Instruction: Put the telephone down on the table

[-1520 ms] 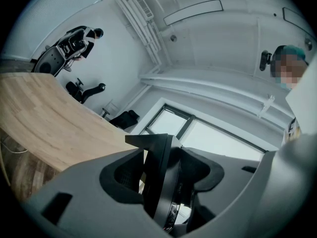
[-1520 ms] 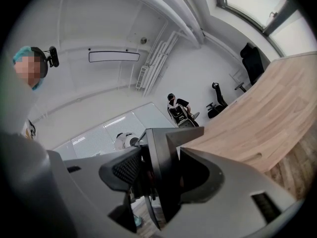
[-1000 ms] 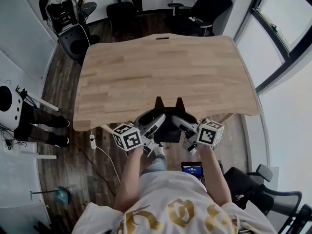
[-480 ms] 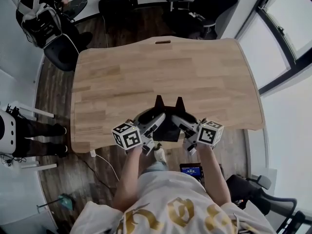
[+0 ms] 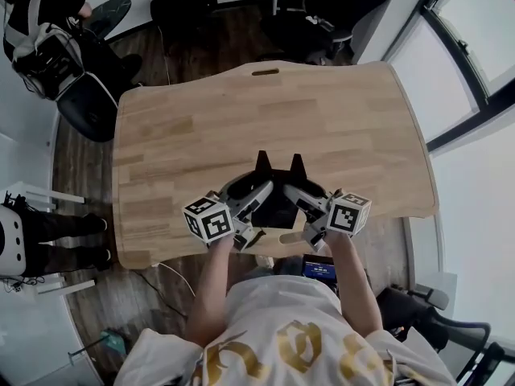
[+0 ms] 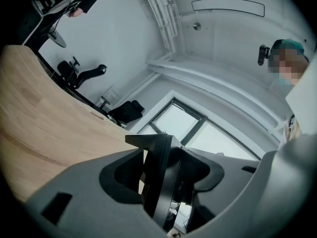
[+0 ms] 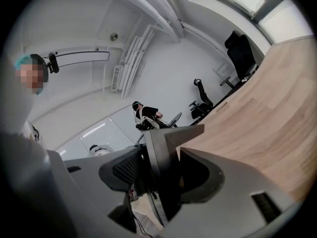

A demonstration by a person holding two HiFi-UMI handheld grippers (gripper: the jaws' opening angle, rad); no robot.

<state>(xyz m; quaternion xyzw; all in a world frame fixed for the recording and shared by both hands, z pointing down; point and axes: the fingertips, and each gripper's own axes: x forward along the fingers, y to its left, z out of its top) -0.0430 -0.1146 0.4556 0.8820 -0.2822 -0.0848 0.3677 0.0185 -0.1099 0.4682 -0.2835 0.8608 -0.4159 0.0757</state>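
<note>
The bare wooden table (image 5: 265,111) carries no telephone in any view. My left gripper (image 5: 261,162) and right gripper (image 5: 297,163) hover side by side over the table's near edge, with their black pointed tips aimed at the far side. In the left gripper view the left gripper (image 6: 148,142) has its black fingers pressed flat together with nothing between them. The right gripper (image 7: 171,133) looks the same in its own view. A small device with a lit screen (image 5: 319,268) shows low by the person's body. The dark patch between the two gripper bodies is unclear.
Black office chairs (image 5: 181,6) stand beyond the table's far edge. At the back left a person sits by another chair (image 5: 80,103). Windows (image 5: 475,22) run along the right. A white unit (image 5: 10,240) stands on the wood floor at the left.
The person has moved up to the table. Both grippers, which hung over the floor short of the near edge, are now above that edge. Their jaws look unchanged.
</note>
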